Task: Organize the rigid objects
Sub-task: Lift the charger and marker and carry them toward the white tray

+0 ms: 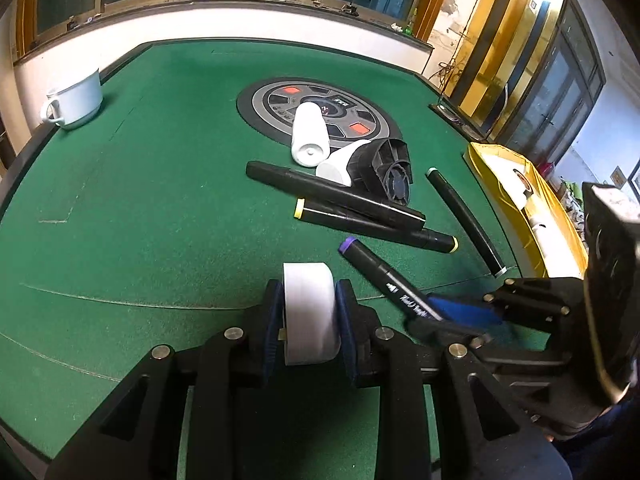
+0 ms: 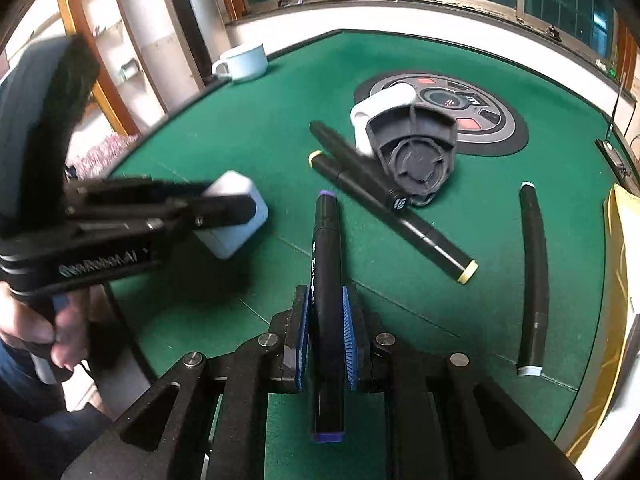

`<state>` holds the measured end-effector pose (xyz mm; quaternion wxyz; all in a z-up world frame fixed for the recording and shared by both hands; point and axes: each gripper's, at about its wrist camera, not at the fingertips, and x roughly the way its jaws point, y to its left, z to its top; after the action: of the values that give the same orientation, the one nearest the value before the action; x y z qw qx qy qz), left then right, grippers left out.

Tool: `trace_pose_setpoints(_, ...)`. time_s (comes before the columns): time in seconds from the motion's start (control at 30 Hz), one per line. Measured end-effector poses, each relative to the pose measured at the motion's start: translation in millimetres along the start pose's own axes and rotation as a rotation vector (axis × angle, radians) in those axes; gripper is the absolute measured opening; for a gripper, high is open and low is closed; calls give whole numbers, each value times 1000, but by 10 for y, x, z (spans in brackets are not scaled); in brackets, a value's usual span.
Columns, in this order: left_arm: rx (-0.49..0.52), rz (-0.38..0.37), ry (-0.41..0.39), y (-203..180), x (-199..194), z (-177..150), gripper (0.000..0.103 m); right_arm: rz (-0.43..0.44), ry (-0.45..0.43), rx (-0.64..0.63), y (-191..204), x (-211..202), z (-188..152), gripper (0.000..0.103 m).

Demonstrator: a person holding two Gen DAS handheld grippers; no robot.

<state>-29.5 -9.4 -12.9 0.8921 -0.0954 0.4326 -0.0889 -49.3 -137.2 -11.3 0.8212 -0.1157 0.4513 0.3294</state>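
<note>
My left gripper (image 1: 308, 304) is shut on a white rounded block (image 1: 310, 312), held above the green table near its front; the right wrist view shows that block (image 2: 236, 220) at the left. My right gripper (image 2: 326, 312) is shut on a black marker with a purple cap (image 2: 326, 264), which points forward between the blue pads. In the left wrist view the same marker (image 1: 380, 272) sticks out of the right gripper (image 1: 444, 312). Lying on the felt are a plain black marker (image 1: 332, 194), a yellow-capped marker (image 1: 376, 226) and a grey-capped marker (image 1: 464, 220).
A white bottle (image 1: 308, 134), a white piece (image 1: 340, 164) and a black plastic part (image 1: 384, 172) lie by the round control panel (image 1: 272, 100). A white cup (image 1: 76, 98) stands at the far left edge. A yellow tray (image 1: 560, 248) sits at the right edge.
</note>
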Motion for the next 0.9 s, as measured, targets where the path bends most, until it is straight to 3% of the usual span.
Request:
trace_pose_setpoints(0.13,20,40,7,-2,41,-39,25,-60,-6,-53,81,11,-16,14)
trace_pose_setpoints(0.27,12,34,34,37,122,-59,30,-100,-4,-83,112,91,56,15)
trace_pose_setpoints(0.9,21,-16,3,-140,40,-5,26,-25,-81,56,-72,-106,5,14)
